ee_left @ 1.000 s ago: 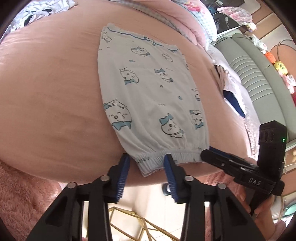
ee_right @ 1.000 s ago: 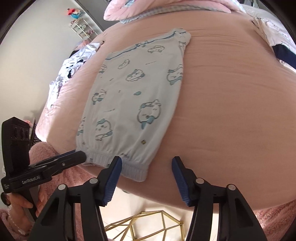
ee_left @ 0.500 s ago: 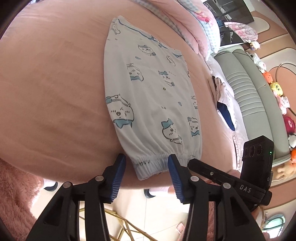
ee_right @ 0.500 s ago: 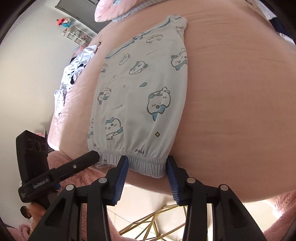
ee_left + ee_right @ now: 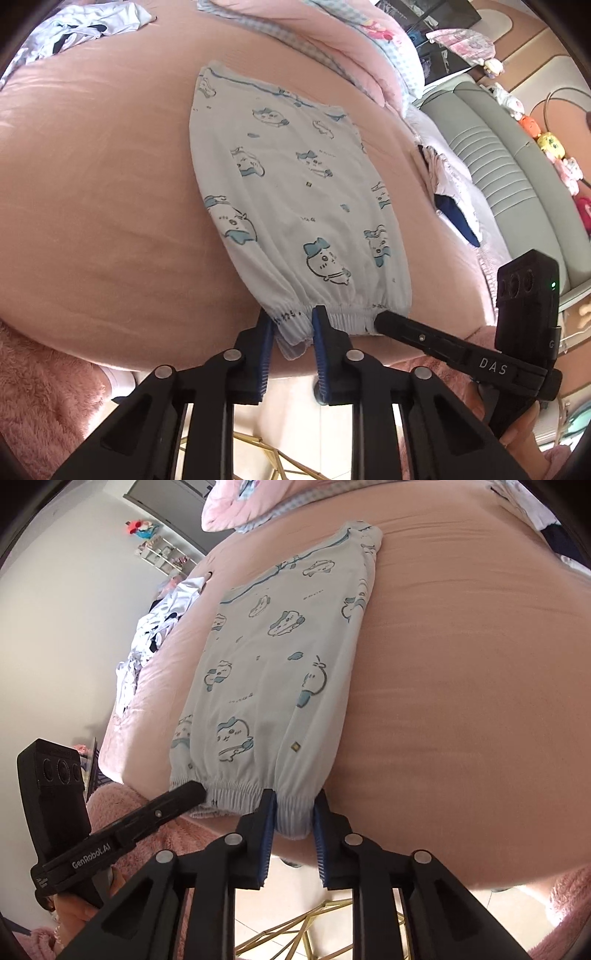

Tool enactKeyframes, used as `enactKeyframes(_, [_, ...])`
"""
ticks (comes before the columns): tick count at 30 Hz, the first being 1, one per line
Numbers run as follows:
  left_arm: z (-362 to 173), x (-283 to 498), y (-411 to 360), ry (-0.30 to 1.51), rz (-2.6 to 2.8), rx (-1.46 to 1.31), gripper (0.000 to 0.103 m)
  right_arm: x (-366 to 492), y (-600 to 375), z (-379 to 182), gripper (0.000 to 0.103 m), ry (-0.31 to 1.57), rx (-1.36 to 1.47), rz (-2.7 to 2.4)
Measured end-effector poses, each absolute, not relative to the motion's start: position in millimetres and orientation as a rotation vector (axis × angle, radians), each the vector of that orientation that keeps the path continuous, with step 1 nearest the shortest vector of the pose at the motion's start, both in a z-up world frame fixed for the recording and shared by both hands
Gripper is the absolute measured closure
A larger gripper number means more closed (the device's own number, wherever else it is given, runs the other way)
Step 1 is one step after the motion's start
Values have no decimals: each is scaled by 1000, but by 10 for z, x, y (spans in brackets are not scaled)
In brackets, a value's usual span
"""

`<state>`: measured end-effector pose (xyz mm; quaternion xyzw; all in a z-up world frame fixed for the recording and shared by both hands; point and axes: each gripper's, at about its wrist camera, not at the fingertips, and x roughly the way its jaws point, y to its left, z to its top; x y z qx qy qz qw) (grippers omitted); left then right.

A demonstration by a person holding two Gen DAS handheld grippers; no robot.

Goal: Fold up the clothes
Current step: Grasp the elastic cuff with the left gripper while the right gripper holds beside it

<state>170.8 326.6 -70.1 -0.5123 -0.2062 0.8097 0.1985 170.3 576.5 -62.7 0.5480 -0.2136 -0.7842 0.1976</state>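
While we are looking through the left wrist camera, we are seeing the little pants (image 5: 291, 206) lying flat on the pink bed (image 5: 96, 177). They are pale blue with cartoon animals on them. Their long way is running straight away from us, from the stretchy waistband (image 5: 332, 317) at the near edge of the bed up toward the pillows (image 5: 369, 48). Our left gripper (image 5: 293, 325) is closing on the left corner of that waistband — the cloth is bunching between the blue pads. The right gripper (image 5: 384, 319) is poking in from the side, with its tip at the other corner.

While we are looking through the right wrist camera, we are seeing the same pants (image 5: 280, 657) from the other side. Our right gripper (image 5: 293, 808) is closing on the right corner of the waistband (image 5: 236, 794), and cloth is sitting between its pads too. The left gripper (image 5: 194, 790) is touching the far corner. Both hands are just as near — one on each corner.

We are thinking the next move is lifting this near end and carrying it away from us, along the long way, to fold the pants in half.
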Motion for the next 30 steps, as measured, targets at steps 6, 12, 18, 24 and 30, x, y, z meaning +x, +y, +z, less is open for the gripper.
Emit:
enactKeyframes(6, [-988, 1568, 3095, -808, 2148, -1526, 79, 1587, 5834, -801, 83, -733, 1576, -2140])
enactKeyframes(12, [-949, 1499, 3220, -726, 2203, -1468, 69, 1466, 5784, -822, 83, -695, 1542, -2173])
enactKeyframes(18, [-889, 1557, 3221, -700, 2225, -1451, 83, 1560, 5776, -754, 87, -661, 1509, -2202])
enactKeyframes(24, [-885, 1637, 3145, -767, 2188, -1466, 86, 1693, 5845, -686, 90, -686, 1504, -2185])
enactKeyframes(30, [-959, 1631, 3063, -884, 2124, -1498, 86, 1712, 5897, -741, 91, -690, 1536, -2165])
